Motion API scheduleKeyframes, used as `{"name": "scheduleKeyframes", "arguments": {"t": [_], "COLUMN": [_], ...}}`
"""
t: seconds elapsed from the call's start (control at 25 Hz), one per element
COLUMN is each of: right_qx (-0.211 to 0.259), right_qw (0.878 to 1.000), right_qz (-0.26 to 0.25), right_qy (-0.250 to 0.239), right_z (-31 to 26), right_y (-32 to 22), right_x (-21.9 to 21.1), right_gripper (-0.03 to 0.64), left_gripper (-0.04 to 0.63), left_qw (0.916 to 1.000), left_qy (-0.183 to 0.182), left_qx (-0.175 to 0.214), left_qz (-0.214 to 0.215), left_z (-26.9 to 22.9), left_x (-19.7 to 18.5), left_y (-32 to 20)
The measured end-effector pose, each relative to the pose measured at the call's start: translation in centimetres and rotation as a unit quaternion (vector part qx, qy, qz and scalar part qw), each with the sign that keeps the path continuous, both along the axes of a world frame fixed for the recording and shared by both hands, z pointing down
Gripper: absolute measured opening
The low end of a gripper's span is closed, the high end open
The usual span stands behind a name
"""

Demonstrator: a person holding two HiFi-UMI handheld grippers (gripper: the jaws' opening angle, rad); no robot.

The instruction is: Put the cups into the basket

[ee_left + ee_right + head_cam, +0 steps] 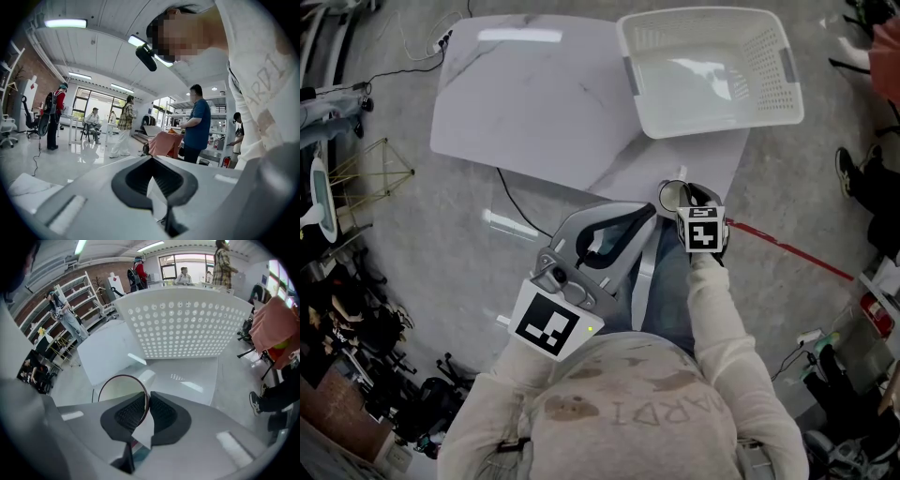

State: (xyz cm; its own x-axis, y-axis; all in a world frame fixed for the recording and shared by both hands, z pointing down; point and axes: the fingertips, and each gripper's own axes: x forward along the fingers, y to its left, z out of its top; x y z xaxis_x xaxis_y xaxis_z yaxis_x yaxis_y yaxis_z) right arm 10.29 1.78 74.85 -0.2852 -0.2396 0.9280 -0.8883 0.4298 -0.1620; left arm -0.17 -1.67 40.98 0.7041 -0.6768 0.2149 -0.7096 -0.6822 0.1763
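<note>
Cup (672, 194) is sitting at the near edge of the worktop (534, 103), with the right gripper (686, 201) clamping its rim. Left gripper (649, 214) is idling, closed on nothing. Carrying 1 cup: next move is likely calling for lifting it farther over the basket (712, 127) rim.

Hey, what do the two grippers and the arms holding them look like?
The left gripper and right gripper have pale grey plastic bodies with black ribbed pads lining the jaws. Each carries a cube bearing black-and-white square markers. The person's arms are in cream long sleeves.
</note>
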Motion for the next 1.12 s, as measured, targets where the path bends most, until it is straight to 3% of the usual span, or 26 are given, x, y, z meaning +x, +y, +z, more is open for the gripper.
{"name": "scheduleKeyframes", "arguments": {"t": [0.32,0.56,0.76,1.12], "right_qx": [0.057,0.126,0.205,0.325], "right_qw": [0.997,0.988,0.972,0.929], "right_qz": [0.001,0.013,0.017,0.014], "right_qy": [-0.056,-0.094,-0.116,-0.176], "right_z": [-10.0,-19.0,-26.7,-39.2], "right_y": [-0.5,-2.7,-5.3,-8.7], "right_x": [0.5,3.0,5.9,8.3], "right_gripper": [0.057,0.057,0.057,0.055], "left_gripper": [0.002,0.002,0.002,0.002], "left_qw": [0.9993,0.9971,0.9942,0.9899], "left_qy": [0.006,0.023,0.034,0.034], "left_qx": [0.028,0.06,0.087,0.128], "left_qz": [0.022,0.04,0.052,0.05], "left_z": [-4.9,-8.8,-11.6,-14.4], "left_x": [2.7,5.7,8.2,11.1], "left_y": [-0.6,-1.7,-2.3,-3.6]}}
